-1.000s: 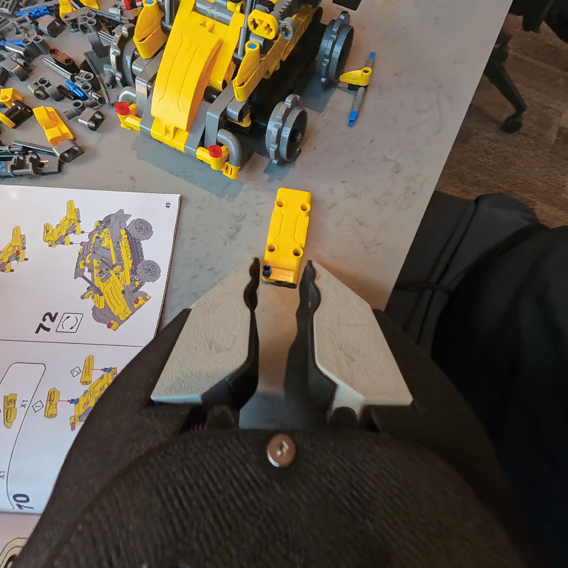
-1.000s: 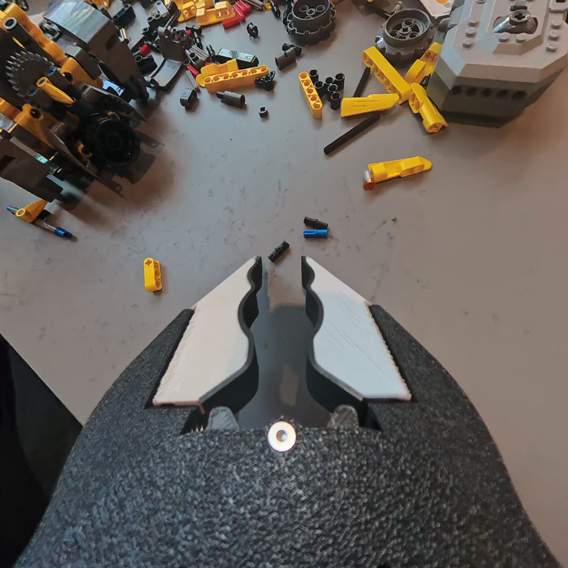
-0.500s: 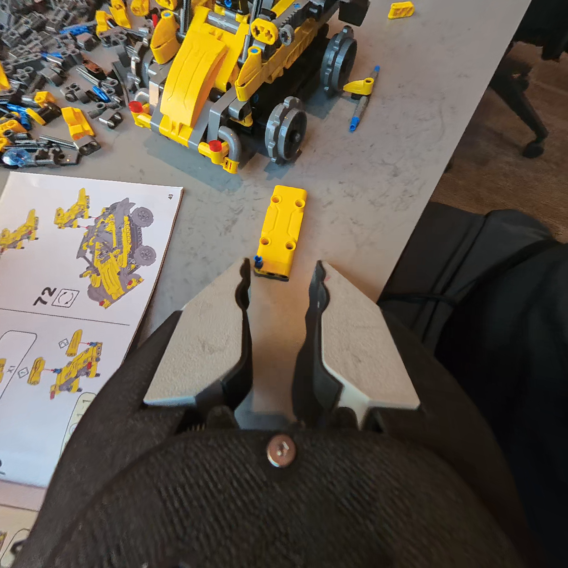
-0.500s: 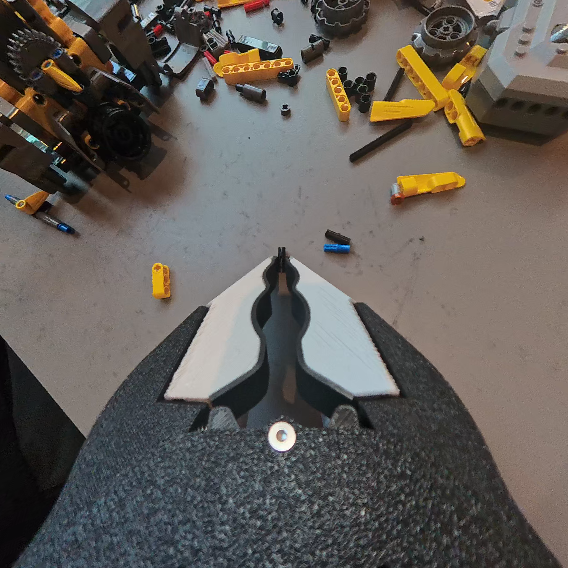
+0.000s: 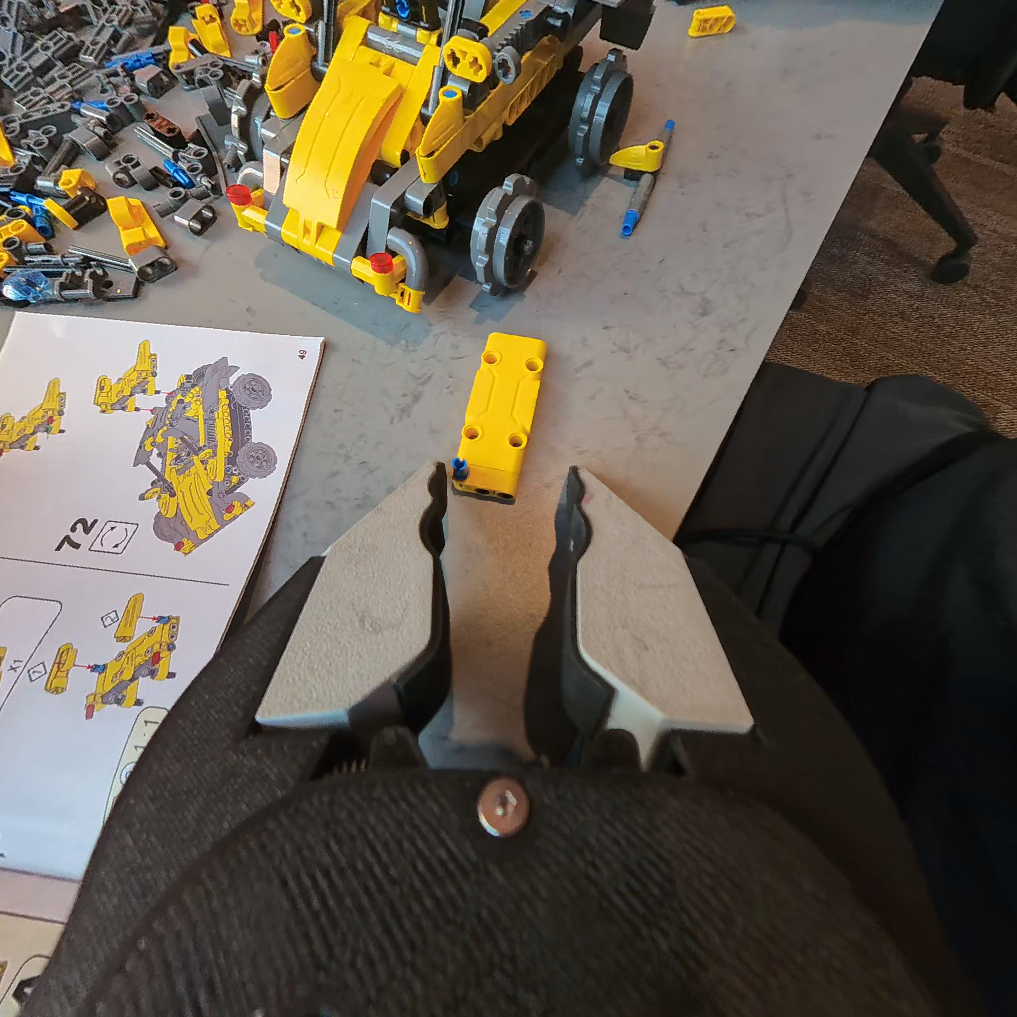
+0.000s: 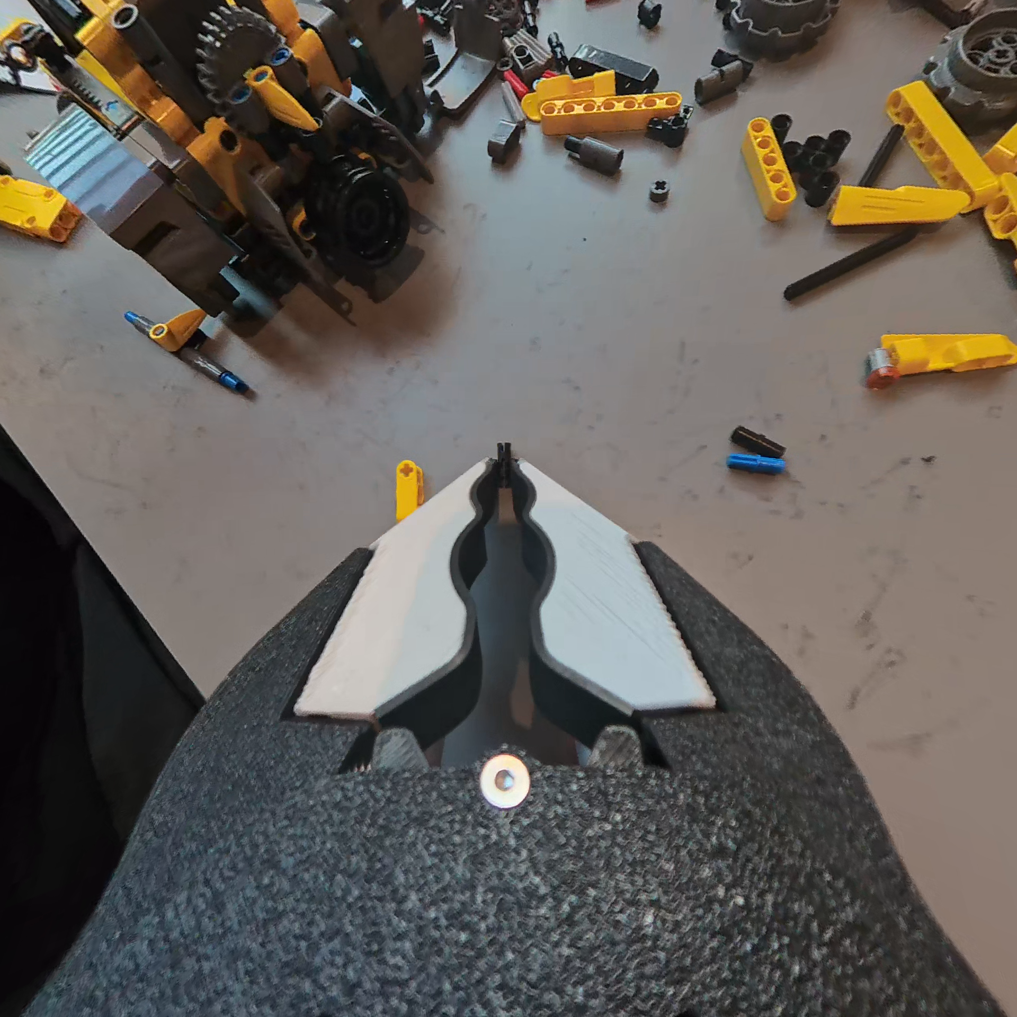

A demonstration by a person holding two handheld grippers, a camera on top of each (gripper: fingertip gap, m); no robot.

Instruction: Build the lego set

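Seemingly light, stiff and slick, the black pin (image 6: pixel 503 458) sits pinched endwise at the right gripper (image 6: pixel 503 468) tips, while the left gripper (image 5: pixel 503 479) gapes just short of the yellow panel (image 5: pixel 503 404), graspable across its long sides.

Left gripper (image 5: pixel 503 473) agape, right gripper (image 6: pixel 503 465) clamped.

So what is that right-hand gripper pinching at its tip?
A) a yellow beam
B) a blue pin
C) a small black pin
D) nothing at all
C: the right gripper is shut on a small black pin that pokes out past its tips, while the blue pin lies loose on the table off to the side.
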